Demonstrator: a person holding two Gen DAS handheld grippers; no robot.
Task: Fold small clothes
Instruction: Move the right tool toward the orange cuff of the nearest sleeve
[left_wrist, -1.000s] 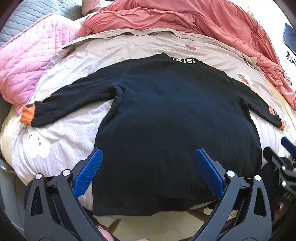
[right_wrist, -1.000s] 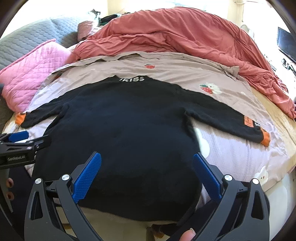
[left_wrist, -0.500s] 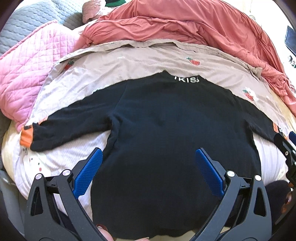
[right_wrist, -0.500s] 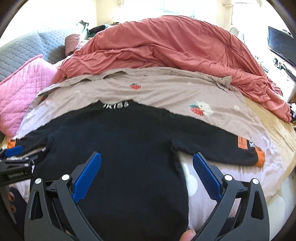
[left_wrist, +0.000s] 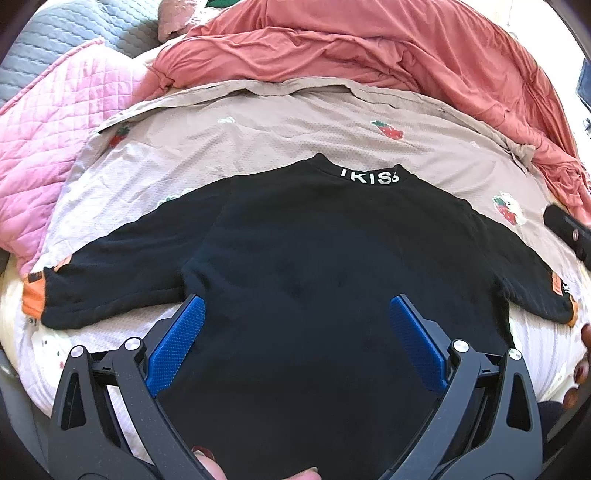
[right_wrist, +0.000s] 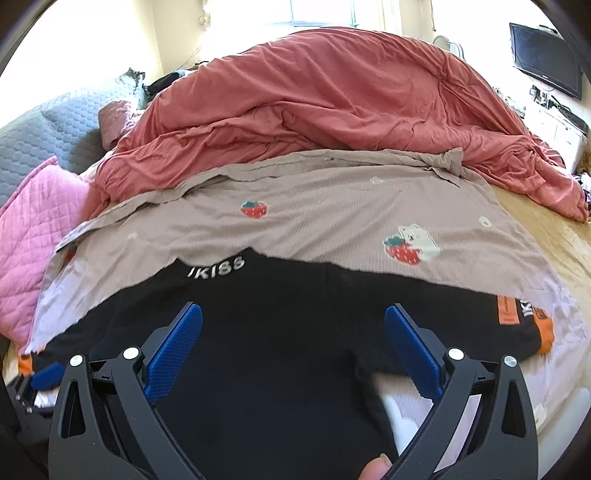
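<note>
1. The small black long-sleeved knit top with white collar lettering and orange cuffs (left_wrist: 325, 266) was spread flat, sleeves out to both sides, on a beige strawberry-print sheet (left_wrist: 258, 133) on the bed.
2. The left gripper (left_wrist: 295, 343) was held over the body near the left armpit, its blue-padded jaws wide apart and holding nothing.
3. The right gripper (right_wrist: 293, 349) was likewise held with its jaws apart above the right side of the body, below the collar.
4. A sleeve fold was judged the step in hand; each sleeve would best be pinched near its orange cuff (right_wrist: 543, 328), lifted low and laid across the body without dragging the fabric.
5. A rumpled coral duvet (right_wrist: 351, 103) and a pink quilted cushion (left_wrist: 48, 147) lay beyond, well apart.
</note>
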